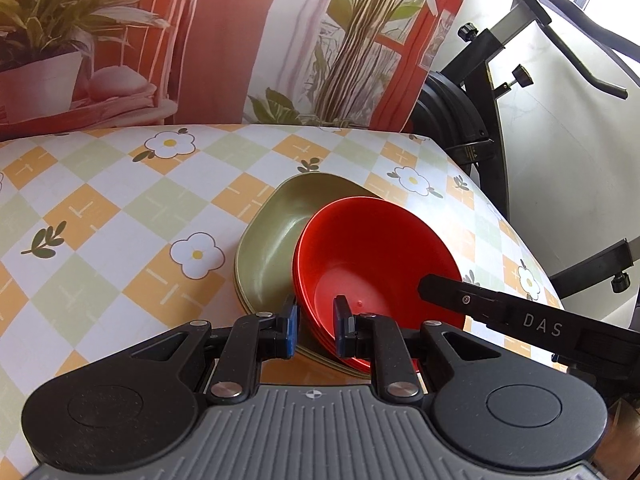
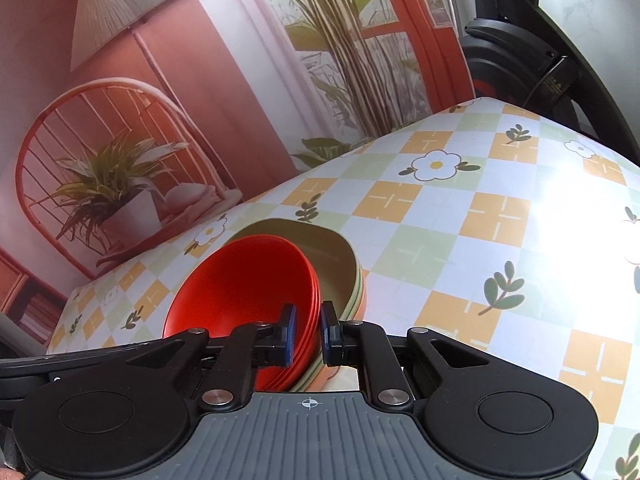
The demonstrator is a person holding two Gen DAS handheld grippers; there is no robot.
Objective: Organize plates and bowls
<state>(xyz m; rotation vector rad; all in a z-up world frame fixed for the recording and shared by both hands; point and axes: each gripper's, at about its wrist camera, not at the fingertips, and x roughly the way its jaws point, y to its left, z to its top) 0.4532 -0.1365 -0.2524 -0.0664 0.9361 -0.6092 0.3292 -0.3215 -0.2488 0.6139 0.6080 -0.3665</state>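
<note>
tablecloth (image 1: 100, 220) open leftward, exercise bike (image 1: 472, 92) crowding right

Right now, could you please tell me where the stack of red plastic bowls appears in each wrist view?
Left wrist view: the stack of red plastic bowls sits lower centre-right, its near rim between the left claw fingers.
Right wrist view: lower centre-left, rim between the right claw fingers.
Shared landmark: the olive-green plates underneath.
</note>
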